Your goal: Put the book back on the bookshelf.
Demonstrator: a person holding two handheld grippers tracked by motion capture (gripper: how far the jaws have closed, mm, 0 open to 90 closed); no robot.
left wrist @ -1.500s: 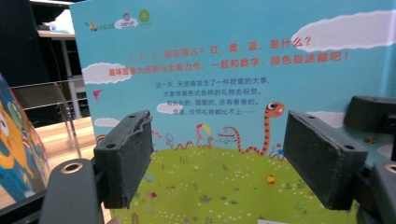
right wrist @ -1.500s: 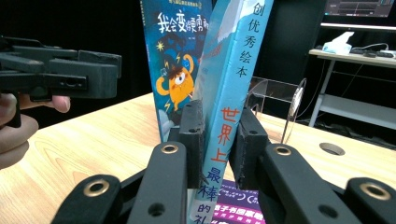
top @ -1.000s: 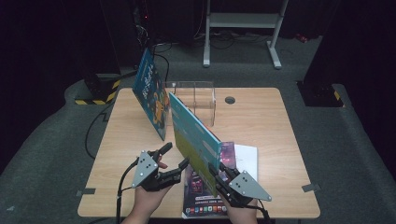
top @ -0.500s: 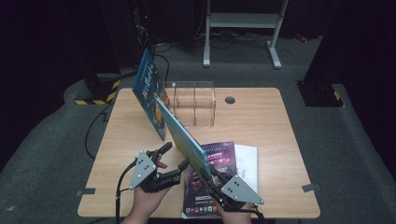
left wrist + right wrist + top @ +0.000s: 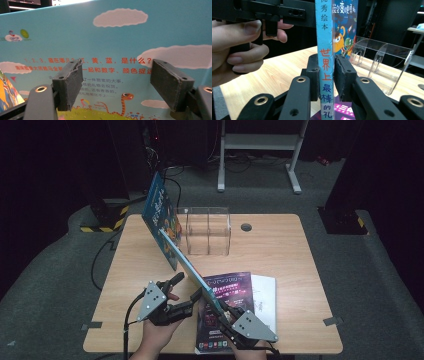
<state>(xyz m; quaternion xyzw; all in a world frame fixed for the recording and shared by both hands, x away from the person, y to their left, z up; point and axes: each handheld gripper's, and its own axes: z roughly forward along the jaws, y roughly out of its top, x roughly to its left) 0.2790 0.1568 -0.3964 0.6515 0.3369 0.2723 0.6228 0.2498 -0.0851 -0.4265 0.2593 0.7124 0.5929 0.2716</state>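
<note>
Right claw pinches flat, glossy book.

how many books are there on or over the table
4. A blue book held up edge-on by the right gripper; another blue book standing by the clear rack; a purple one and a white one lying flat. More may hide beneath.

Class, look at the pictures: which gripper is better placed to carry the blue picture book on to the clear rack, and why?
Probably the right gripper: its jaws already clamp the blue picture book's spine. The left gripper stands open beside the cover, gripping nothing.
</note>
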